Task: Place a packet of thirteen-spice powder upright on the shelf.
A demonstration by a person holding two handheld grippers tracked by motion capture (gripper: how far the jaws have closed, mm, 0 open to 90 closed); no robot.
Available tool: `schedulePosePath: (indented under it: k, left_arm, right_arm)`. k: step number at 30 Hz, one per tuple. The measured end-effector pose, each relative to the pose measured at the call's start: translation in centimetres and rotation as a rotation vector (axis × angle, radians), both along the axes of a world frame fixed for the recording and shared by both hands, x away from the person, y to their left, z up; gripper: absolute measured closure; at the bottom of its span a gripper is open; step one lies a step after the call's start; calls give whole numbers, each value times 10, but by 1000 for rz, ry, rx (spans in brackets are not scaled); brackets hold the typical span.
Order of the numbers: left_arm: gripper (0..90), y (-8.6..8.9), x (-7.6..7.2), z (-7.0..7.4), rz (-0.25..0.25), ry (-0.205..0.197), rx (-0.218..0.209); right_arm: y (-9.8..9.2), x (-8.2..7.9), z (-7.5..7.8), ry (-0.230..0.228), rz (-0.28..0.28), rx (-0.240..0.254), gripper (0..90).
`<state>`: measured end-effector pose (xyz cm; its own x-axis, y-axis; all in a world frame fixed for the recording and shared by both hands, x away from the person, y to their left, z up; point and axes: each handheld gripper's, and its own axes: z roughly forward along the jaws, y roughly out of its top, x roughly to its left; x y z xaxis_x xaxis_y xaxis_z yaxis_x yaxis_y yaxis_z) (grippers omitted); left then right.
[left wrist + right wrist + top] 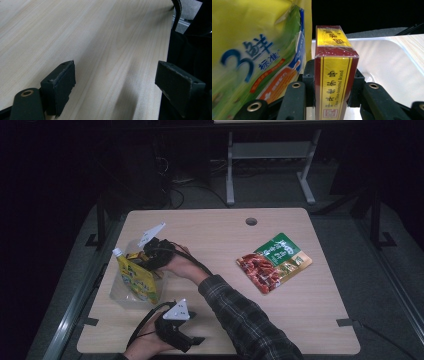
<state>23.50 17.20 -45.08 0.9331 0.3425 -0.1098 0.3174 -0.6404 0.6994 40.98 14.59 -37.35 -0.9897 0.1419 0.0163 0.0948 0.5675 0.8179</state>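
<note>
- A small red-and-yellow cardboard box point(335, 75), wrapped in clear film, is pinched by its two long sides in the right tongs point(334, 96), held upright over a clear plastic tub point(387, 65).
- The narrow sides are the ones gripped, likely so the box can be slotted down beside what is already in there.
- Just beside it, a tall yellow spouted pouch point(137, 277) is seen standing in the tub, at the left of the desk point(220, 235).
- The left tongs point(115, 85) are spread wide with nothing between the pads, parked low at the near desk edge, apparently kept out of the way.
- Well apart on the right, a green-and-red flat snack packet point(274, 261) is left lying.
</note>
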Motion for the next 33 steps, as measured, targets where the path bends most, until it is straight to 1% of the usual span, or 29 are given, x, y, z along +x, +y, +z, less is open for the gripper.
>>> schedulePosePath:
  k: [1, 5, 7, 9, 13, 14, 15, 16, 17, 20, 22, 25, 28, 29, 31, 32, 33]
  left_arm:
    - [159, 0, 0, 0, -1, -1, 1]
    - [160, 0, 0, 0, 2, 2, -5]
    - [160, 0, 0, 0, 2, 2, -3]
    - [160, -1, -1, 0, 6, 6, -9]
    - [160, -1, -1, 0, 5, 9, -9]
    - [160, -1, -1, -1, 5, 10, -8]
    - [160, -1, -1, -1, 4, 8, -8]
    - [160, -2, -1, -1, 6, 11, -8]
    - [160, -2, -1, -1, 6, 10, -8]
    - [160, -2, -1, -1, 7, 11, -8]
    - [159, -2, -1, -1, 9, 11, -7]
    - [159, -1, -1, -1, 15, 19, -9]
    - [159, -1, 0, -1, 13, 9, -8]
    - [160, -1, 0, -1, 14, 10, -9]
    - [160, -1, -1, -1, 20, 23, -15]
    - [159, 0, 0, 0, 16, 18, -7]
    - [160, 0, -1, 0, 19, 19, -11]
  right_arm:
    - [2, 0, -1, 6, -1, 3, 673]
    - [9, 0, -5, 1, 5, 11, 674]
    - [11, -1, -8, -1, 7, 6, 673]
    - [12, -1, -11, -3, 10, 0, 672]
    - [11, -3, -14, -4, 10, -2, 656]
    - [9, -3, -15, -14, 10, -10, 646]
    - [8, -4, -15, -15, 5, -17, 631]
    - [5, -4, -16, -17, 1, -15, 608]
    - [3, -4, -16, -7, 1, -12, 587]
    - [-6, -5, -14, -9, -10, -8, 525]
    - [-15, -7, -11, -3, -15, -5, 493]
    - [-30, -11, -8, -9, -24, -7, 444]
    - [-46, -14, -4, 10, -42, -4, 412]
    - [-52, -15, -3, 8, -42, -1, 406]
    - [-64, -18, -2, 11, -52, 3, 387]
    - [-69, -19, -1, 17, -58, 6, 376]
    - [-75, -20, -1, 16, -65, 7, 371]
